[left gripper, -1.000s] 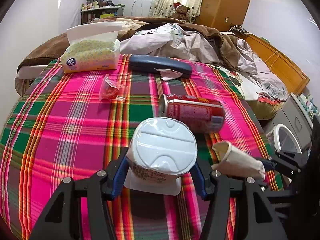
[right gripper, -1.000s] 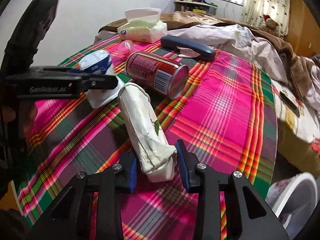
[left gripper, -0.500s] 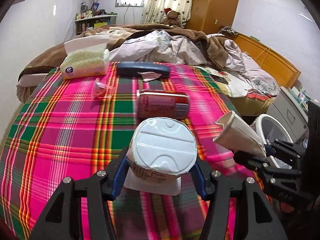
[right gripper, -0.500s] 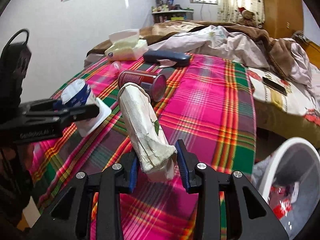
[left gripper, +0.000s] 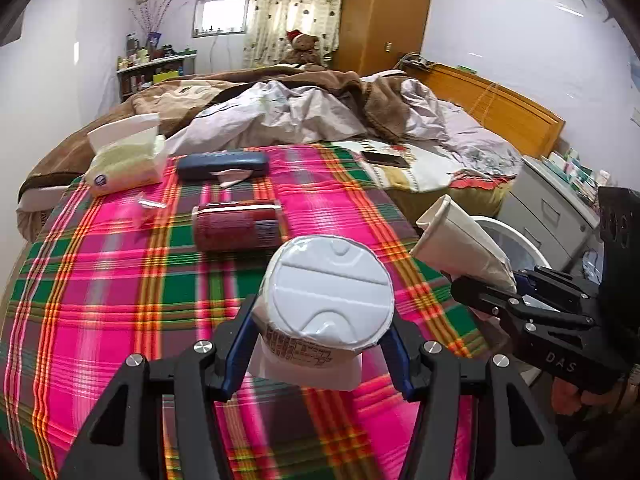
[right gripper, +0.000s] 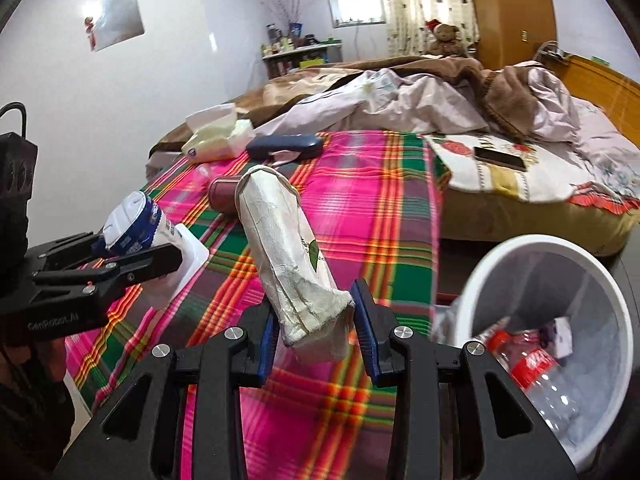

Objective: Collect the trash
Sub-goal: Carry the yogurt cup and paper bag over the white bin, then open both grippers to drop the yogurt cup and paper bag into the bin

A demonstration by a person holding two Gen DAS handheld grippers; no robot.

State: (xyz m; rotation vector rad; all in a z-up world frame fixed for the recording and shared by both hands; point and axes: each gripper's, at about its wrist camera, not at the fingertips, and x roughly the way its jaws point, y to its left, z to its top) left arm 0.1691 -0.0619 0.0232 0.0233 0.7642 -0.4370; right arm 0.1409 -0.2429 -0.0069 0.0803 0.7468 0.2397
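Observation:
My left gripper [left gripper: 316,350] is shut on a white foil-lidded cup [left gripper: 328,292], held above the plaid table; it also shows in the right wrist view [right gripper: 132,226]. My right gripper [right gripper: 316,334] is shut on a crumpled paper cup [right gripper: 280,248], lifted near the table's right edge; it shows in the left wrist view [left gripper: 460,244]. A red can [left gripper: 238,226] lies on its side on the cloth. A white bin [right gripper: 560,340] with a plastic bottle [right gripper: 536,376] inside stands right of the table.
A tissue pack [left gripper: 124,160], a dark blue case [left gripper: 222,164] with a paper scrap, and a clear wrapper [left gripper: 146,204] lie at the table's far side. A bed [left gripper: 320,116] with rumpled bedding and a phone [right gripper: 500,158] lies beyond. A grey cabinet [left gripper: 548,208] stands right.
Both grippers have lifted and pulled back with their cups. The right gripper has swung right, and the white bin has come into its view.

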